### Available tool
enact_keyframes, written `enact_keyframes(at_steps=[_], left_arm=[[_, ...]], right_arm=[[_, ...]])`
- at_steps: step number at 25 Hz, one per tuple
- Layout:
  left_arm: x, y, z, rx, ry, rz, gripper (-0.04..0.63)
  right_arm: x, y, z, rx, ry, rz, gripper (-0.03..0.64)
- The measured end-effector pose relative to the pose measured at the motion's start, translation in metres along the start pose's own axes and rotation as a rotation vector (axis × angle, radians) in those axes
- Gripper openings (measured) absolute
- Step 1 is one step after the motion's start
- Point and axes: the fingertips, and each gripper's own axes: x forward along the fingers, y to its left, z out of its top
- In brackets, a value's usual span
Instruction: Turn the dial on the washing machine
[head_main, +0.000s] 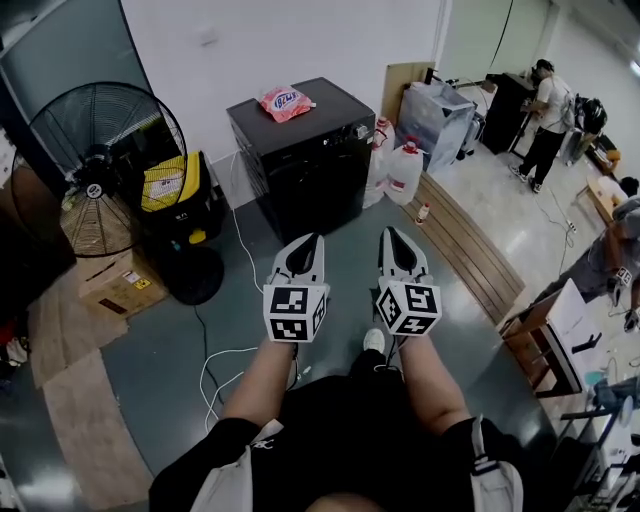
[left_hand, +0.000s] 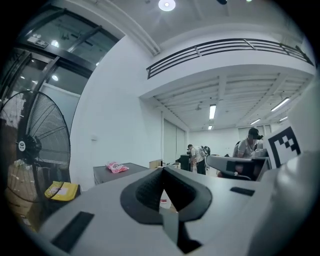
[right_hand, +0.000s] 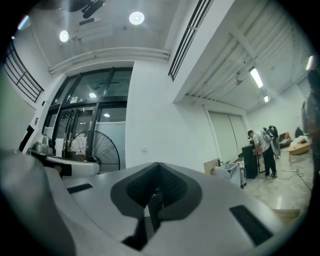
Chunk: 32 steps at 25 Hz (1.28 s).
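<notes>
The black washing machine (head_main: 305, 150) stands against the white wall, well ahead of both grippers. A small pale knob (head_main: 361, 131) sits at the top right of its front. A pink packet (head_main: 285, 102) lies on its lid. My left gripper (head_main: 306, 243) and right gripper (head_main: 396, 236) are held side by side at waist height, pointing toward the machine, both shut with nothing in them. In the left gripper view the jaws (left_hand: 162, 172) meet at the tip, with the machine's lid (left_hand: 127, 171) far off. The right gripper's jaws (right_hand: 157, 167) are also closed.
A large floor fan (head_main: 105, 160), a yellow and black appliance (head_main: 180, 195) and a cardboard box (head_main: 120, 283) stand at the left. White jugs (head_main: 403, 170) and wooden planks (head_main: 470, 245) lie to the machine's right. Cables (head_main: 225, 360) trail on the floor. People (head_main: 545, 110) work at the far right.
</notes>
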Motion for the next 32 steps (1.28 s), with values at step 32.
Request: enact_keyframes(at_steps=[32], left_arm=[[0.307,-0.023,-0.012,-0.005,0.102,0.199,0.009]], right_arm=[[0.241,-0.212,-0.019,0.037,0.066,0.221,0.002]])
